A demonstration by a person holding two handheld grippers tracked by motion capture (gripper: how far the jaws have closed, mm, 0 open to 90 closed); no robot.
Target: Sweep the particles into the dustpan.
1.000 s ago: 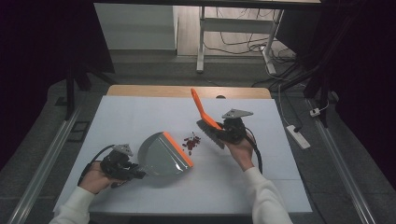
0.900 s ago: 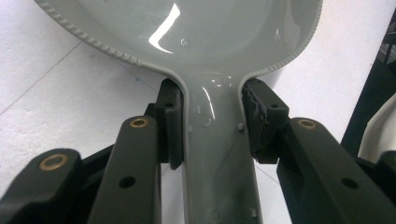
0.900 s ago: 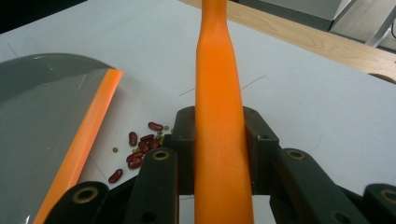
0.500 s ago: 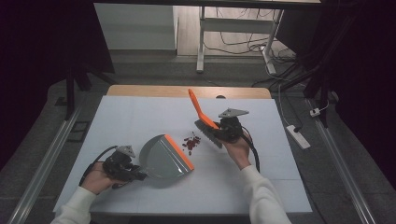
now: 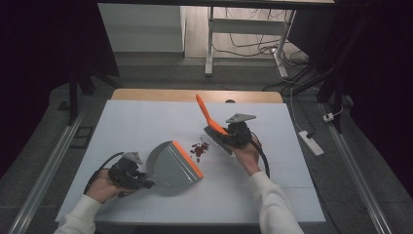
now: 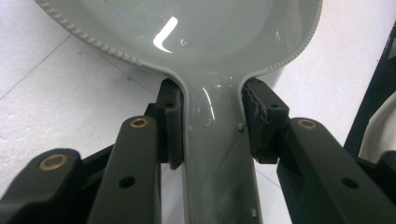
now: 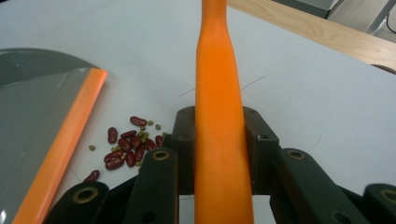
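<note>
A grey dustpan (image 5: 168,165) with an orange lip (image 5: 187,158) lies on the white table (image 5: 136,122), at the left front. My left gripper (image 5: 146,183) is shut on its handle (image 6: 217,154), and the pads (image 6: 170,123) press both sides. My right gripper (image 5: 221,136) is shut on a brush with an orange handle (image 5: 207,113) that slants up and away. In the right gripper view the handle (image 7: 217,116) runs between the jaws. A small heap of red beans and tiny green ones (image 5: 199,148) lies between the dustpan's lip and the brush, touching neither.
A wooden strip (image 5: 195,95) runs along the table's far edge. A power strip (image 5: 311,141) lies on the floor at the right, and metal rails (image 5: 48,165) flank the table. Desk legs and cables stand behind it.
The right gripper and its brush have edged slightly to the left. The left gripper, the dustpan and the beans have kept still.
</note>
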